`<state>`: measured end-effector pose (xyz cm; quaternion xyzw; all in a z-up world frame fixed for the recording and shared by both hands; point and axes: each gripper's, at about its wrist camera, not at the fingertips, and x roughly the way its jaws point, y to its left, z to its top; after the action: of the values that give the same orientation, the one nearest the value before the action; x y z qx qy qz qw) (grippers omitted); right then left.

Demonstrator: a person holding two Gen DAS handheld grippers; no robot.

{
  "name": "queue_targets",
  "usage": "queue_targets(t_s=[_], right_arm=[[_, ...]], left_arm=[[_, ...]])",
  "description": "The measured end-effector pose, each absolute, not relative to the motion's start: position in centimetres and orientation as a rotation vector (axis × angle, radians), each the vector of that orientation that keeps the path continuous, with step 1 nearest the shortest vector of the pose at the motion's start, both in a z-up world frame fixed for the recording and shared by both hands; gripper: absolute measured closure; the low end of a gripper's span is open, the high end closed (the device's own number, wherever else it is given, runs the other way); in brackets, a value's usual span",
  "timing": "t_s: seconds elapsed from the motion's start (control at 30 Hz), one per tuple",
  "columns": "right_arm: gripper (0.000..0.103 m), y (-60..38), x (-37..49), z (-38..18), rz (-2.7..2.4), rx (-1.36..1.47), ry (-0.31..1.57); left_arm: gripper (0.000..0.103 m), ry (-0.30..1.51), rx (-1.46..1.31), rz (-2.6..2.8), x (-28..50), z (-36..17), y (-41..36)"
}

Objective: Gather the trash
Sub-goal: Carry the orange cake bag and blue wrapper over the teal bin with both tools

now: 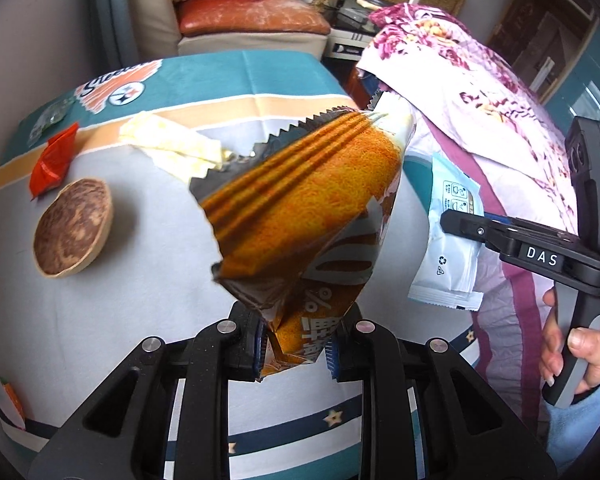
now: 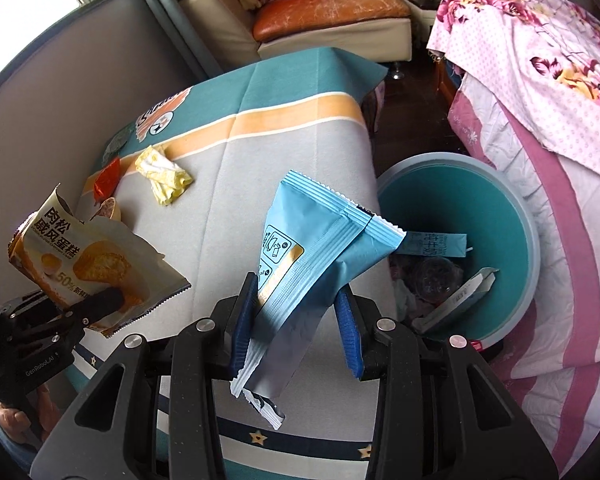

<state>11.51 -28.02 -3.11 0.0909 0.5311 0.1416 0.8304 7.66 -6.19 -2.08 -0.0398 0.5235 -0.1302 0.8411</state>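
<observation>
Fingers (image 1: 260,344) of the left gripper (image 1: 296,346) are pinching a crinkled orange-brown snack wrapper (image 1: 308,200); the right gripper (image 2: 294,320) is clamping a light-blue foil packet (image 2: 316,240) above the desk (image 2: 292,140). The round teal bin (image 2: 532,240) is sitting at three o'clock; releasing early risks missing its rim.

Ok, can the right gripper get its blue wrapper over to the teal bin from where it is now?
Probably yes. The right gripper is shut on the blue wrapper, and the teal bin stands open just to its right, beside the table edge. Nothing shows in between; the left gripper is off on the other side.
</observation>
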Motion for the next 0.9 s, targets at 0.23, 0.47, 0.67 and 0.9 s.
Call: queue_targets(t_s=[0.23, 0.47, 0.67, 0.9], right_arm=[[0.067, -35.6, 11.8, -1.8, 0.192, 0.237, 1.071], [0.067, -40.6, 12.2, -1.6, 0.115, 0.253, 1.052], [0.067, -42.7, 12.9, -2.8, 0.088, 0.263, 1.063], [0.067, -44.7, 13.7, -3.9, 0.056, 0.272, 1.083]], left_arm=[[0.08, 1.127, -0.066, -0.391, 11.0, -1.9, -13.6], [0.079, 1.149, -0.038, -0.468, 13.8, -2.2, -20.1], [0.079, 1.184, -0.029, -0.502, 15.9, -3.6, -24.2], [0.079, 1.218, -0.017, -0.511, 17.9, -5.8, -27.3]])
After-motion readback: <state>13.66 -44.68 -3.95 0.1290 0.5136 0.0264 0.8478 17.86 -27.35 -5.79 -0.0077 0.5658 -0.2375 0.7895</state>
